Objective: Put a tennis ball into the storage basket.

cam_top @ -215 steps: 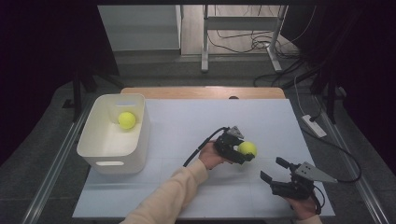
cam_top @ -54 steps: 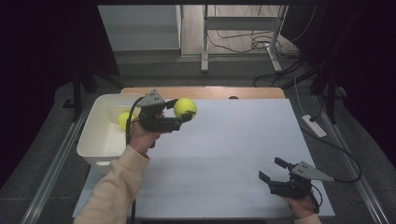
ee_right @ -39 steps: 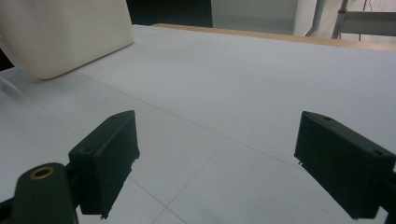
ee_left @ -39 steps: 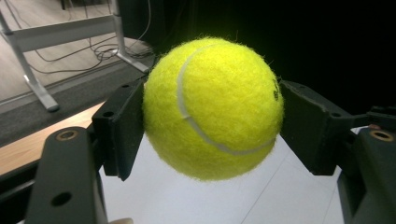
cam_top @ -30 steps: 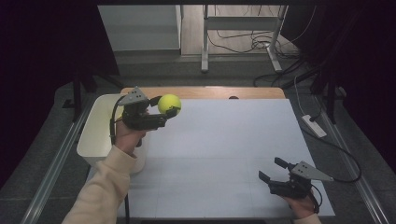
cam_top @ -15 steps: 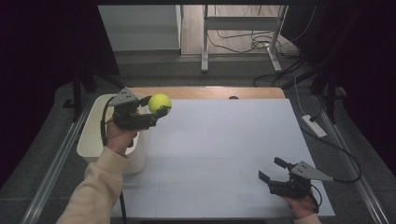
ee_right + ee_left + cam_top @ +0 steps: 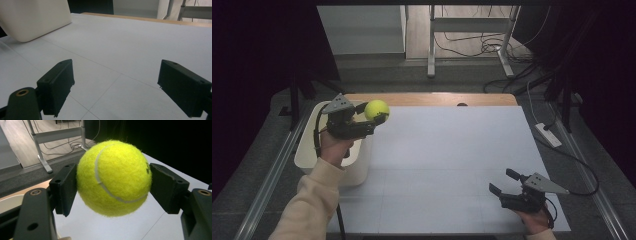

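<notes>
The left hand-held gripper [image 7: 373,121] clamps a yellow tennis ball [image 7: 376,109] above the white bin's [image 7: 306,158] right edge. The right hand-held gripper [image 7: 503,184] rests on the tabletop [image 7: 452,150], jaws wide apart and empty.

ball [image 7: 376,109] over bin [image 7: 307,155] rim — table's [image 7: 452,150] left

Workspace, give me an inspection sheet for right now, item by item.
Surface: white table top, bare.
Job's things: yellow tennis ball held above the right edge of the white bin.
Clutter: nothing seen.
Grippers: left gripper shut on the tennis ball; right gripper open, low over the near right corner.
Cables: power strip and cord along the table's right side; loose cables on the floor behind.
Surroundings: metal frame legs, dark curtains.
</notes>
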`<state>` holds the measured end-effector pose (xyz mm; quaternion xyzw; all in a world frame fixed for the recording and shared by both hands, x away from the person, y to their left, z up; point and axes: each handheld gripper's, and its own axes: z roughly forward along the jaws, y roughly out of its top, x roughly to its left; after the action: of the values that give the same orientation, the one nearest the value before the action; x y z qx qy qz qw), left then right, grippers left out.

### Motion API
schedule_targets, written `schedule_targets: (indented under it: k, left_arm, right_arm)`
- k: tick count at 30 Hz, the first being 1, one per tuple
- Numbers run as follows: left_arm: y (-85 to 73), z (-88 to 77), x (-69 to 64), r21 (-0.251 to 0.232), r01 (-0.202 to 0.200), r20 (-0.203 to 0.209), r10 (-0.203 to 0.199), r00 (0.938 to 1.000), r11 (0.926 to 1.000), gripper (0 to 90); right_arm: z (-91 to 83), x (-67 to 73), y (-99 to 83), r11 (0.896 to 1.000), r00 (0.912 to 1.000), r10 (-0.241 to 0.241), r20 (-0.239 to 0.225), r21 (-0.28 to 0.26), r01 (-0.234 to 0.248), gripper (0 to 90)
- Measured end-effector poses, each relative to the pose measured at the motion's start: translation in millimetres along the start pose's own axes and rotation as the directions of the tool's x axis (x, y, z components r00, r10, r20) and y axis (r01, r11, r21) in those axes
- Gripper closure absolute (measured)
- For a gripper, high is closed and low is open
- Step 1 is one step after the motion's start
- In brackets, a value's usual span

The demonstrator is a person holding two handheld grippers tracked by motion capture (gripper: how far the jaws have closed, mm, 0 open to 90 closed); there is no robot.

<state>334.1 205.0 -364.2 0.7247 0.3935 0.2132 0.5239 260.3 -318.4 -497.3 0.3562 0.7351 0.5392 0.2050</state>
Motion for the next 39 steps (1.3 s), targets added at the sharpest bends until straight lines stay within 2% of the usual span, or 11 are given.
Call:
schedule_targets:
  k: [21, 33, 39]
  left_arm:
    - [-7.8, -17.9, 16.8, 0.006, 0.022, -0.068, -0.022, 0.9975, 0.9997, 27.9]
    - [-13.1, -30.6, 28.2, 0.024, 0.036, -0.115, -0.033, 0.9929, 0.9991, 27.9]
    - [-16.9, -35.7, 35.9, 0.030, 0.048, -0.145, -0.044, 0.9885, 0.9984, 27.8]
  right_arm:
    - [0.4, 0.3, 0.3, 1.000, 1.0000, -0.002, 0.000, -0.002, 0.002, 13.0]
    - [1.2, 0.8, 0.5, 1.000, 1.0000, -0.002, -0.001, -0.002, 0.002, 13.0]
    - [0.9, 1.1, 0.6, 1.000, 1.0000, -0.003, -0.001, -0.002, 0.003, 13.0]
